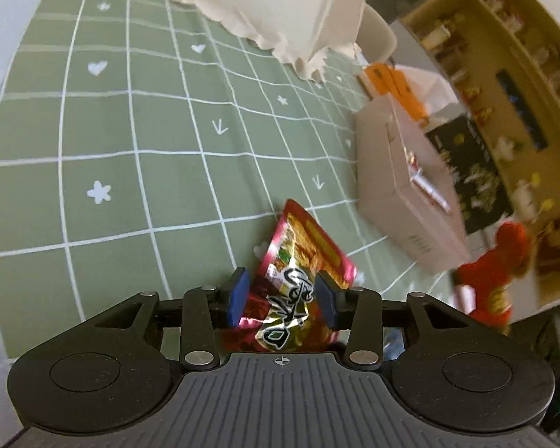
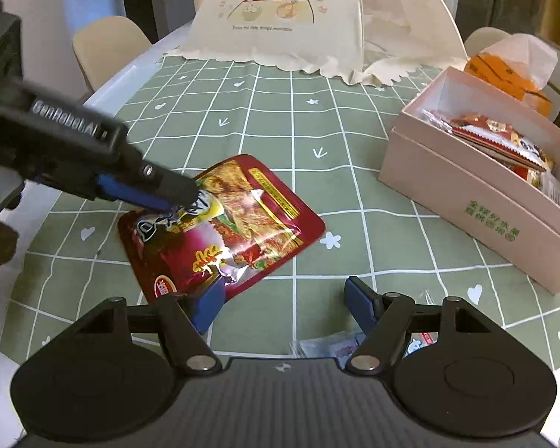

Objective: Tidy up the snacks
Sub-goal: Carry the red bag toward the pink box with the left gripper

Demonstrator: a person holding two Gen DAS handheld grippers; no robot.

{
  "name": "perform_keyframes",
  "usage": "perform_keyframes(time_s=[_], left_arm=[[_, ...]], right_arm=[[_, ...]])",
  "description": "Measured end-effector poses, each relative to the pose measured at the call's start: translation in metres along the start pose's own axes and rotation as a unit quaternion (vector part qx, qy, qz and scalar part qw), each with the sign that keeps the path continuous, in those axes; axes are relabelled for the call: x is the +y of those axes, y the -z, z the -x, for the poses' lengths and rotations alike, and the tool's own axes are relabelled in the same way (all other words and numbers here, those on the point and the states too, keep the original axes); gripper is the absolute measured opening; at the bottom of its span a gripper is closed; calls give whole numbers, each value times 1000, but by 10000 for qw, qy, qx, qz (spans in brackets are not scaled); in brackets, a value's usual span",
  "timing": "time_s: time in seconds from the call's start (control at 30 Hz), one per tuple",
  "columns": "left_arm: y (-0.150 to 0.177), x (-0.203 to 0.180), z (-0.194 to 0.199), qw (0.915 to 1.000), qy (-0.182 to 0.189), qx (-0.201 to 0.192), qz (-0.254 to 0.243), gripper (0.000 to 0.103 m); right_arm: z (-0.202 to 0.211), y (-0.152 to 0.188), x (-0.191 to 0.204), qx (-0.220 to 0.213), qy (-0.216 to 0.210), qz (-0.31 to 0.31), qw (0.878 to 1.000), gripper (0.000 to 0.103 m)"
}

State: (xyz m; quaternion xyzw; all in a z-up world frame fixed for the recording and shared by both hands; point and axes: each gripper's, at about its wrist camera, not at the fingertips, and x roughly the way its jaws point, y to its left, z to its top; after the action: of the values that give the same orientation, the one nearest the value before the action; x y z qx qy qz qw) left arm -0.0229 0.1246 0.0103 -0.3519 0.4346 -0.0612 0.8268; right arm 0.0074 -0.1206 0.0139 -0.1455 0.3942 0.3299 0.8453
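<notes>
Crimson foil snack packet (image 2: pixel 224 224): glossy, crinkled, with a photo of browned meat pieces, a yellow strip along one edge, bold black-and-white lettering across a yellow-green band, and a small orange-red oval badge near one corner. Light glares off the creases.

Left gripper (image 1: pixel 283 295): blue pads (image 1: pixel 238 298) pressed on the packet's lettered end from both sides, pinching it. In the right wrist view the packet hangs tilted over the green checked tablecloth (image 2: pixel 298 142); I cannot tell whether its far edge touches the cloth.

Right gripper (image 2: pixel 280 298): jaws spread, nothing between them. Its left pad sits just in front of the packet's near corner; contact cannot be judged.

Pink cardboard box (image 2: pixel 466 201), lid off, stands to the right of the packet, well apart from it. Several snack packets (image 2: pixel 500 142) already lie inside. Green print on its side wall.

Cream mesh food cover (image 2: pixel 280 18) with a cartoon print stands at the far end of the table. An orange package (image 2: pixel 504 74) lies behind the box.
</notes>
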Motion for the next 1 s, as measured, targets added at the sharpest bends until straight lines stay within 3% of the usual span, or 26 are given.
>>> perform_keyframes(time_s=[0.07, 0.2, 0.4, 0.53, 0.77, 0.87, 1.0], left_arm=[[-2, 1, -1, 9999, 65, 74, 140, 45], [-3, -21, -4, 9981, -104, 499, -340, 51], [7, -47, 14, 9954, 385, 674, -567, 50], [14, -68, 19, 9940, 516, 644, -713, 50], [18, -98, 1, 9927, 183, 570, -1051, 49], [21, -98, -15, 9909, -298, 528, -1200, 49], [23, -88, -35, 9883, -749, 757, -1096, 47]], right_arm=[[0, 0, -1, -6, -25, 11, 10000, 72], [2, 2, -5, 5, 10, -29, 10000, 72], [10, 7, -18, -11, 114, -136, 9998, 72], [13, 12, -23, -6, 157, -162, 9997, 72], [16, 17, -24, -27, 185, -181, 9997, 72], [17, 19, -27, -43, 223, -219, 9995, 72], [24, 22, -28, -129, 163, -215, 9996, 72]])
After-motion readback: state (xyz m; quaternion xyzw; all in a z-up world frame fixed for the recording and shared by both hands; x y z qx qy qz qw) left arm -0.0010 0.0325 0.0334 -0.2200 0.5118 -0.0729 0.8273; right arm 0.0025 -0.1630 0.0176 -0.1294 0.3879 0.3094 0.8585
